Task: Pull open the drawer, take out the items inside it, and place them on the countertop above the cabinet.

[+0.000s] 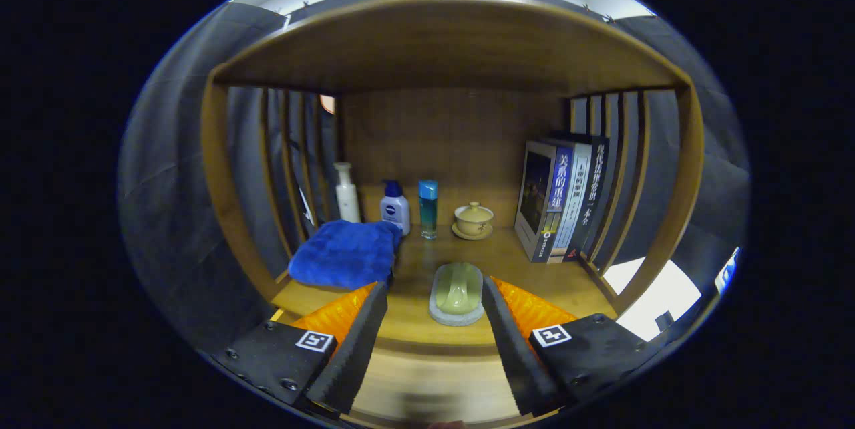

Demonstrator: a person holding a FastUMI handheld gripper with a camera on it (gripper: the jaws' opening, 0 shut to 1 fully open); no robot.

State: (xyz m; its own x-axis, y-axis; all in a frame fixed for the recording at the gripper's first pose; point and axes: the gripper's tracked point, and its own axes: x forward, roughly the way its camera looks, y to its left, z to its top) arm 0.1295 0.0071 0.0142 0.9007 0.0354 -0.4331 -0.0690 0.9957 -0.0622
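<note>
Claw (434, 292) points level into the open wooden cabinet, fingers running forward just above the desk (534, 268). No hand or arm in view.

Claw state: spread wide, holding nothing. Both fingers free of contact as far as the view shows.

Between the fingertips, just ahead of them: a green soap (458, 287) on a pale grey dish (455, 315), sitting on the desk close to its front edge. Gaps show on both sides between dish and fingers.

Left of the soap, just beyond the left finger: a folded blue towel (346, 253), lying flat near the slatted left wall.

Back row, against the rear panel, left to right:
- white bottle (346, 192), upright, in the left corner behind the towel
- lotion bottle (395, 206), white with blue cap, upright, its base hidden by the towel
- blue bottle (428, 208), tall, clear, upright, just beside the lotion bottle
- lidded cup (473, 218), tan, lid on, standing on a saucer (471, 233). Contents cannot be seen.

Right side: books (562, 198) standing upright in a row, spines outward, leaning against the slatted right wall.

Drawer: a wooden front (434, 382) shows below the desk edge, between the fingers; whether it is open cannot be told.
</note>
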